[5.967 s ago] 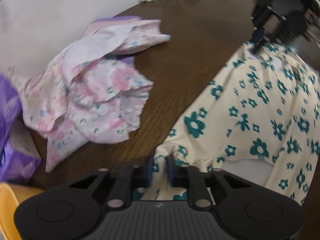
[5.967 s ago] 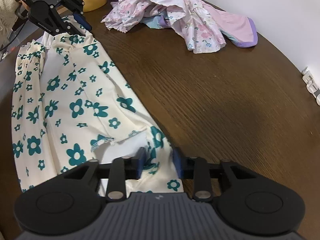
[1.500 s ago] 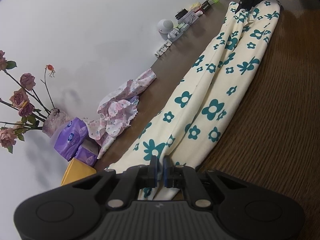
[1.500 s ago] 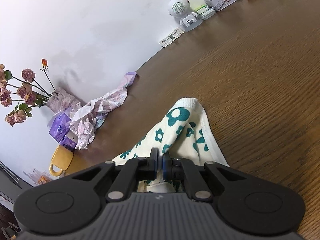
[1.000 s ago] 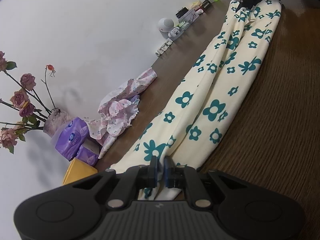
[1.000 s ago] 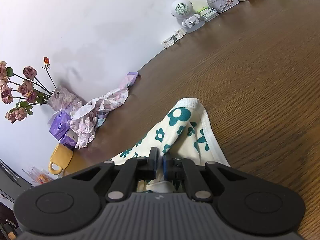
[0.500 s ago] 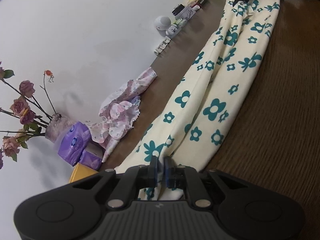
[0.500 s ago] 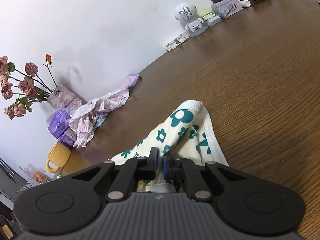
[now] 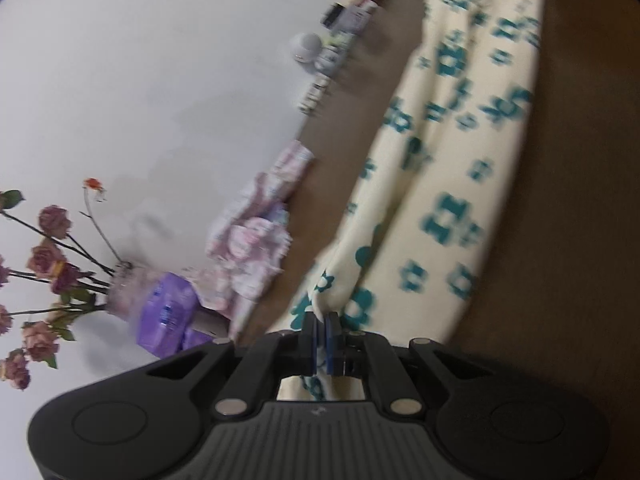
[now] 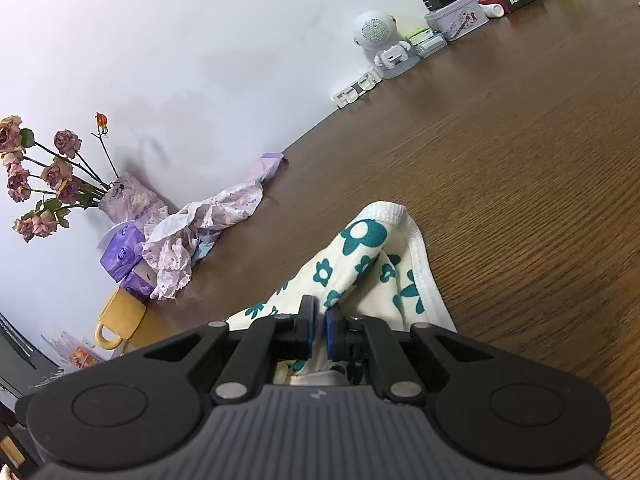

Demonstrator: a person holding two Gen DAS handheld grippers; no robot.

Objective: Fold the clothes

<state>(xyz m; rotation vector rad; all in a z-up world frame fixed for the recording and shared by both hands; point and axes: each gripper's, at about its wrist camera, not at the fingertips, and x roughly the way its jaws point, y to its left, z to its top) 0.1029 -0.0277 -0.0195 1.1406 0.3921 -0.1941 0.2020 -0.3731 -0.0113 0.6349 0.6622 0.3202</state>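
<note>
Table: a dark brown wood-grain tabletop fills both views and meets a white wall at its far edge.
Garment: a cream cloth printed with teal flowers lies stretched lengthwise over the tabletop, running away from the left wrist camera; that view is motion-blurred. In the right wrist view its ribbed hem end is bunched up and raised just above the wood.
Left gripper: the black left gripper has its blue-padded fingers pinched nearly together on a fold at the near end of the cream cloth.
Right gripper: the black right gripper has its fingers closed on the cloth's other end, fabric showing in the narrow gap.
Other clothes: a crumpled pink-and-white floral garment lies near the wall, well apart from the cream cloth.
Flowers: dried pink roses in a lilac wrapped vase.
Small items: purple tissue packs, a yellow mug, a white round robot-shaped speaker.
</note>
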